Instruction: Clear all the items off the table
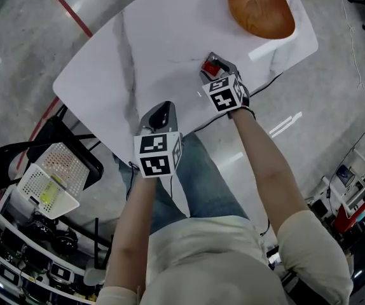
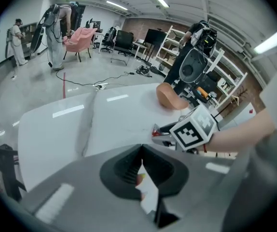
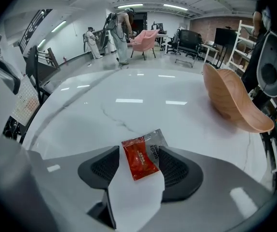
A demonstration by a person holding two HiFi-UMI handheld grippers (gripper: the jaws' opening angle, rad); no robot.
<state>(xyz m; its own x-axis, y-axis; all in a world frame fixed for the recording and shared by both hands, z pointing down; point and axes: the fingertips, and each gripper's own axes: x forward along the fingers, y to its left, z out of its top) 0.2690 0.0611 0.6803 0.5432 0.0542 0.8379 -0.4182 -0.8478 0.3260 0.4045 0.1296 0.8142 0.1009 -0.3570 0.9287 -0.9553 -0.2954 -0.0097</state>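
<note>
Sachet: a small red sachet is lying flat on the white worktop, near the person's edge and well apart from the wooden bowl at the far corner.

Right gripper: the right gripper is resting low over the worktop with its jaws standing apart, a little wider than the sachet; it is straddling the sachet, not pinching it.

Left gripper: the left gripper is hovering at the near edge, its jaws meeting at the tips. A pale sliver with coloured flecks is showing in the slot behind them (whether that is something held or just worktop, I cannot tell).

Key relation: the sachet is sitting directly between the right jaws, its long axis running roughly along them and tilting slightly toward the right-hand jaw, so they would be closing across its short width. The right hand is clearly the nearer one.

Step in hand: judging by this, the right gripper is lining up to grasp the sachet.

Risk: thin, slippery foil lying flat may be sliding or buckling as the jaws come together.
</note>
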